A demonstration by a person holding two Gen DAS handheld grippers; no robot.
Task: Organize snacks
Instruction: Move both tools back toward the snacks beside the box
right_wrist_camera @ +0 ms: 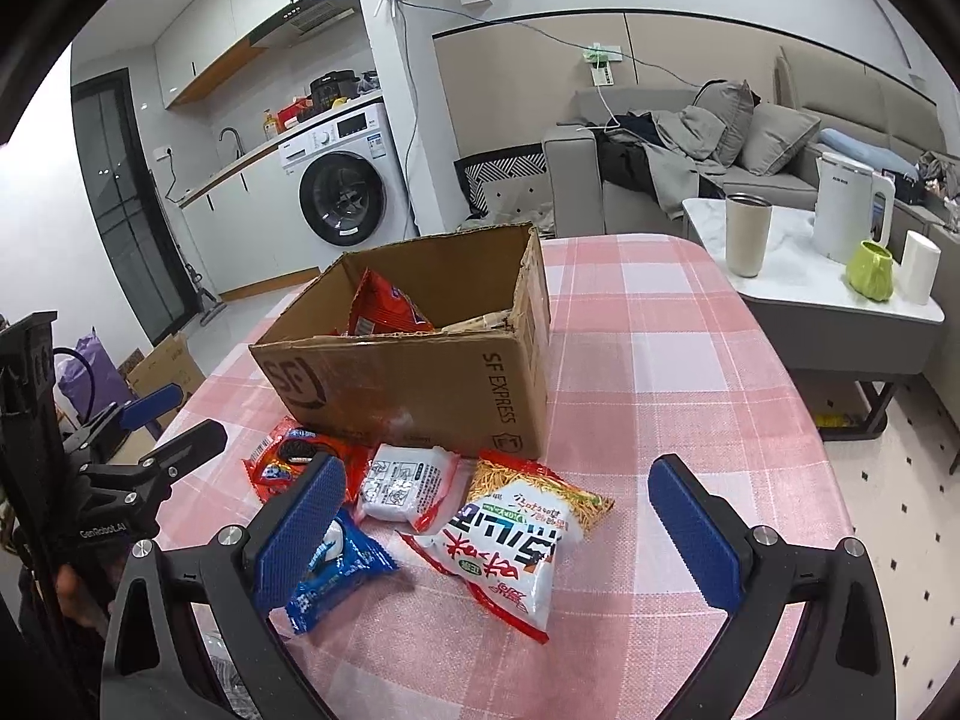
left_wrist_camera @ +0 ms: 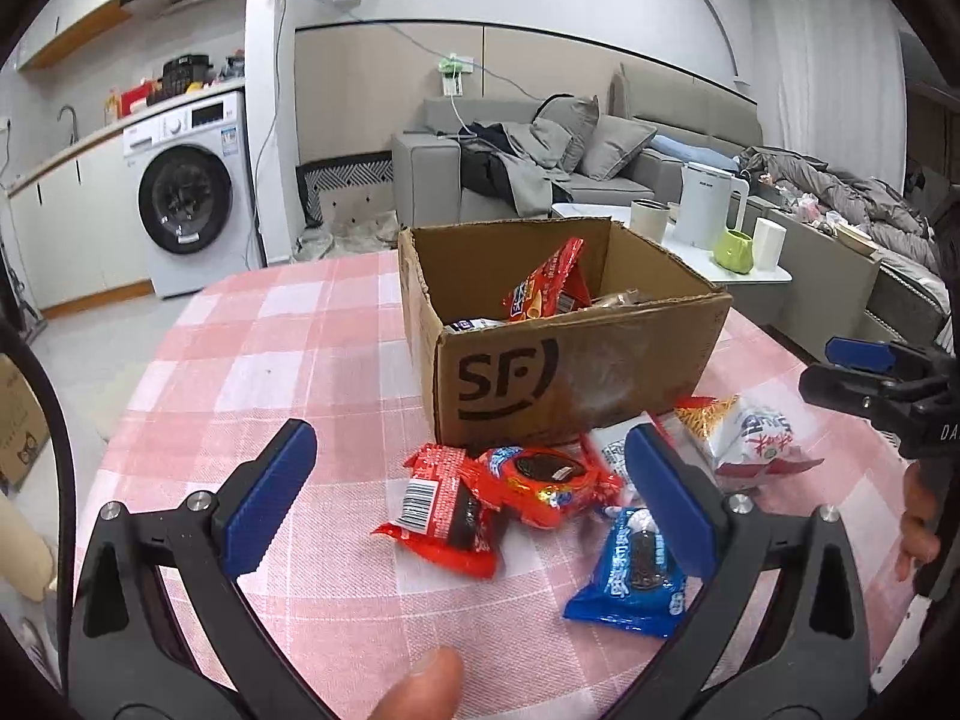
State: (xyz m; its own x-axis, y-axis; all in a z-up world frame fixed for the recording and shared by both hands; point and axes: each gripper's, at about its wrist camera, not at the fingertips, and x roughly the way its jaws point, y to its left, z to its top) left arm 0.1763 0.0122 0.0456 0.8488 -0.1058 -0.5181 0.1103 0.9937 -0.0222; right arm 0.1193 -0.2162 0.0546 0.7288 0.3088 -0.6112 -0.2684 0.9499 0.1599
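Note:
An open cardboard box (left_wrist_camera: 576, 372) (right_wrist_camera: 420, 384) stands on the pink checked tablecloth (left_wrist_camera: 288, 360) (right_wrist_camera: 660, 372) with a red snack bag (left_wrist_camera: 549, 285) (right_wrist_camera: 384, 309) inside. In front of it lie several packs: a red cookie pack (left_wrist_camera: 543, 480) (right_wrist_camera: 288, 459), a red barcode pack (left_wrist_camera: 444, 510), a blue cookie pack (left_wrist_camera: 636, 576) (right_wrist_camera: 336, 564), a small white pack (right_wrist_camera: 408, 483) and a white noodle-snack bag (left_wrist_camera: 744, 438) (right_wrist_camera: 516, 546). My left gripper (left_wrist_camera: 474, 480) hangs open over the red packs. My right gripper (right_wrist_camera: 498, 492) is open above the white bag.
A low white table (right_wrist_camera: 780, 264) to the right holds a kettle (right_wrist_camera: 846, 210), a beige cup (right_wrist_camera: 747, 234) and a green mug (right_wrist_camera: 870, 270). A grey sofa (left_wrist_camera: 600, 168) and a washing machine (left_wrist_camera: 186, 192) stand behind. A person's thumb (left_wrist_camera: 420, 690) shows at the bottom.

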